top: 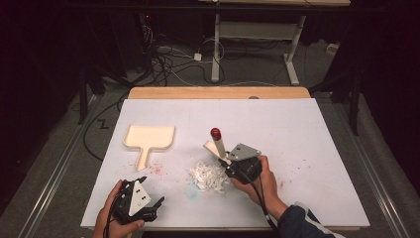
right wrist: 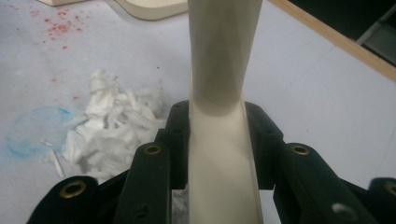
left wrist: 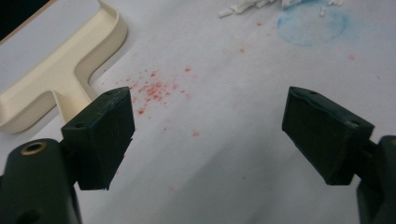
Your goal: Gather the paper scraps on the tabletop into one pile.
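High view puts my right gripper (top: 229,163) clamped on the cream plastic handle of a small hand brush (top: 216,144) with a red cap at its far end, just beside the pile of white shredded paper scraps (top: 209,176) near the middle of the white-covered table (top: 297,148); in the right gripper view the jaws press on both sides of that handle (right wrist: 219,140), which rises straight up between them. My left gripper (top: 141,198) hangs near the front edge with its jaws wide apart and nothing between them, and in the left gripper view its fingertips (left wrist: 100,135) frame bare table with red speckles. The cream plastic dustpan (top: 148,139) lies flat to the left, apart from the scraps, its handle pointing toward me. To do the sweeping well, I judge I should take the dustpan's handle with the left gripper first, set its open lip flat on the table close beside the pile, then draw the brush in short low strokes toward it, since light paper scatters under a fast pass. I would keep the brush grip firm, because the handle could twist between the jaws. Counting: one brush, one dustpan, one pile of scraps too many to number, two grippers, and one faint blue chalky smudge (top: 190,190) beside the pile.
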`<state>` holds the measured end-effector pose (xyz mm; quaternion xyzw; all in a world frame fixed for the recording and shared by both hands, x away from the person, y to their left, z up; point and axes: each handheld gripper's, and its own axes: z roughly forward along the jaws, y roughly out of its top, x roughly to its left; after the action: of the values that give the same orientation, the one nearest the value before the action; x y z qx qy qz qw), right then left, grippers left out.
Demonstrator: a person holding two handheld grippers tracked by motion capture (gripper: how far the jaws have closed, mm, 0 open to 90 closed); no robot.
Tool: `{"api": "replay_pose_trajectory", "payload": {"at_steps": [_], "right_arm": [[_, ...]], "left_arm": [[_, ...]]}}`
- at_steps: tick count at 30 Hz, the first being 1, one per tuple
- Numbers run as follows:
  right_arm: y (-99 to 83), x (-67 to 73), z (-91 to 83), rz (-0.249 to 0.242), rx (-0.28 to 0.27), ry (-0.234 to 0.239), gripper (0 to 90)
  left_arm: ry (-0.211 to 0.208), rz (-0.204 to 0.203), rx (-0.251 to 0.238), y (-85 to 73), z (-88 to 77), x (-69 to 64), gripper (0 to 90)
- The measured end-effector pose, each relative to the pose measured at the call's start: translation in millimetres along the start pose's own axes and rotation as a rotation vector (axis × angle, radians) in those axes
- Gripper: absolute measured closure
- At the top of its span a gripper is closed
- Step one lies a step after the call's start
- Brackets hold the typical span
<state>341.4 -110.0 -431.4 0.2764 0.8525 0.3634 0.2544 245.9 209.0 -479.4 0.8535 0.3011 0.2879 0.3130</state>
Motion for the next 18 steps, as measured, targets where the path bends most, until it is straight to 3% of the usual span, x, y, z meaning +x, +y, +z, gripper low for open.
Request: {"api": "replay_pose_trajectory", "payload": {"at_steps": [3,7,13,18], "right_arm": [[3.7,6.2,-1.1,-0.006,-0.02,0.026,67.8],[5.6,3.6,-9.5,-0.035,-0.044,-0.007,67.7],[1.0,-23.7,-36.8,-0.007,-0.084,-0.01,67.6],[-10.2,-44.8,-58.8,0.002,-0.09,0.04,67.7]], "left_arm": [[0.003,-0.004,-0.002,-0.1,-0.6,0.0,16.0],[0.009,-0.002,0.004,-0.9,-1.5,-0.7,15.9],[0.004,0.017,0.015,-0.3,-0.1,-3.3,15.9],[0.001,0.021,0.013,0.2,-0.1,-4.0,15.9]]}}
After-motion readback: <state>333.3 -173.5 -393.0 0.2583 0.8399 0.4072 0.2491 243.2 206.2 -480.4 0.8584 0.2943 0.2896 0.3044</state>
